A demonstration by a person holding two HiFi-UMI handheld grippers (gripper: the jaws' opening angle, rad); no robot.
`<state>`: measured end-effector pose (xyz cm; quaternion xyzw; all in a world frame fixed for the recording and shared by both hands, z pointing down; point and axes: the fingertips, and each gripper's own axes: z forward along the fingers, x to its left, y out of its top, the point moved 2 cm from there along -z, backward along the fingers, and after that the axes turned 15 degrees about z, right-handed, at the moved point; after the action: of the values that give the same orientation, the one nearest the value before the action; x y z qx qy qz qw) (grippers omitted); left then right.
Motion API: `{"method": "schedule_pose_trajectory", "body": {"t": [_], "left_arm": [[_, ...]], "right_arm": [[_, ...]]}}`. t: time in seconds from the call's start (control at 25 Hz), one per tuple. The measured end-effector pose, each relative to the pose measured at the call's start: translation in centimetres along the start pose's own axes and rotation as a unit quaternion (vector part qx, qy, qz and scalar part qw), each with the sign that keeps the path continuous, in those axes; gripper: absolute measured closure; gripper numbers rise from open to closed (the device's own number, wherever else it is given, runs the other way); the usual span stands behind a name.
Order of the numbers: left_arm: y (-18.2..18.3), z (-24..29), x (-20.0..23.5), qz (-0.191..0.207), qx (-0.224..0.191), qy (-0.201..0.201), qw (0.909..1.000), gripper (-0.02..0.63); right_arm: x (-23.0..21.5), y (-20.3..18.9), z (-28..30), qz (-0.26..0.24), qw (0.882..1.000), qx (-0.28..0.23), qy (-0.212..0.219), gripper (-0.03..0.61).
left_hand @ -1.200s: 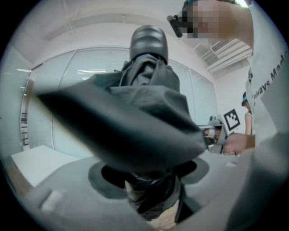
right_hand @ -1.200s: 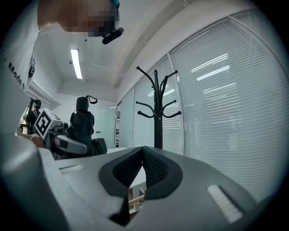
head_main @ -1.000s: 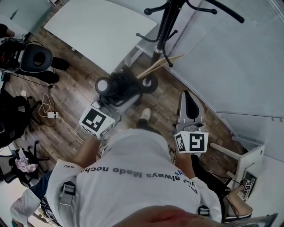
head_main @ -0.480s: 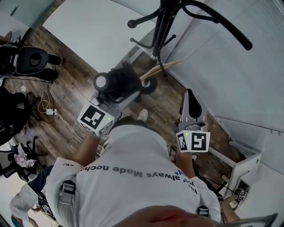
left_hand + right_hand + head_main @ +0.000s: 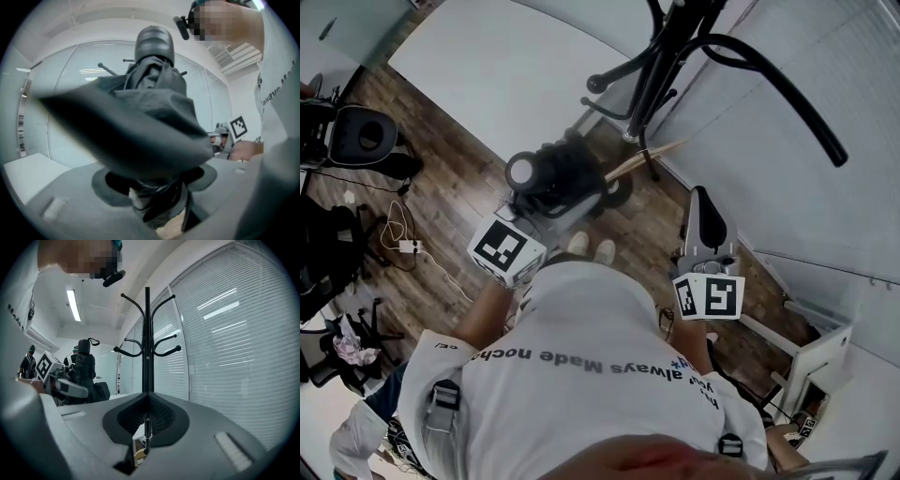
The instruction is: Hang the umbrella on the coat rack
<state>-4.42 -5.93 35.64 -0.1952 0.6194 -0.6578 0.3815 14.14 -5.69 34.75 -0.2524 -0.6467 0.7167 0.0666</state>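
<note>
1. Black folded fabric umbrella point(image 5: 565, 180) with a rounded black end cap and a pale wooden shaft: held left of centre in the head view, over the brown wood-plank floor point(image 5: 441, 220). The cap end faces up toward the camera. The wooden end slants right, toward the foot of the rack. Whether it touches the rack's legs cannot be told. It hangs on no hook.
2. Left gripper point(image 5: 546, 208): its own view shows the jaws spread wide and clamped on the umbrella's bunched cloth point(image 5: 150, 117), which fills the gap between them point(image 5: 154, 206). The cap stands upright above the jaws.
3. Black metal coat rack point(image 5: 652, 75) with curved hook arms: upper centre of the head view, beside the white table point(image 5: 506, 56). All visible hooks are bare.
4. Right gripper point(image 5: 705, 225): jaws pressed together with nothing between them point(image 5: 147, 401). It points at the coat rack pole point(image 5: 147, 343), which stands straight ahead and well apart from the tips.
5. White slatted window blinds point(image 5: 225, 333): just right of the rack, running along the wall.
</note>
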Motion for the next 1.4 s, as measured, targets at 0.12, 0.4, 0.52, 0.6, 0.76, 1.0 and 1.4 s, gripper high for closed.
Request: {"method": "schedule_pose_trajectory", "body": {"t": [0.12, 0.4, 0.52, 0.6, 0.76, 1.0, 1.4], "left_arm": [[0.3, 0.3, 1.3, 0.003, -0.001, -0.012, 0.9999, 0.319], [0.4, 0.9, 3.0, 0.012, -0.001, -0.037, 0.9992, 0.319], [0.1, 1.5, 3.4, 0.013, 0.003, -0.044, 0.9989, 0.319], [0.1, 1.9, 3.7, 0.015, 0.003, -0.048, 0.9987, 0.319], [0.2, 2.7, 4.1, 0.025, 0.001, -0.055, 0.9982, 0.319], [0.3, 4.0, 4.7, 0.034, 0.000, -0.060, 0.9976, 0.319], [-0.4, 6.0, 5.9, 0.019, 0.006, -0.060, 0.9980, 0.319]], "right_arm": [[0.5, 0.8, 1.2, -0.003, 1.000, -0.005, -0.004, 0.577], [1.1, 1.0, 2.7, -0.005, 1.000, -0.008, -0.016, 0.577], [1.1, 0.9, 3.0, -0.007, 1.000, -0.006, -0.018, 0.577], [0.8, 1.0, 3.2, -0.008, 1.000, -0.007, -0.021, 0.577], [0.6, 1.1, 3.4, -0.010, 1.000, -0.008, -0.024, 0.577], [0.3, 1.1, 3.8, -0.014, 1.000, -0.006, -0.024, 0.577], [-0.8, 1.0, 4.3, -0.012, 0.999, -0.003, -0.031, 0.577]]}}
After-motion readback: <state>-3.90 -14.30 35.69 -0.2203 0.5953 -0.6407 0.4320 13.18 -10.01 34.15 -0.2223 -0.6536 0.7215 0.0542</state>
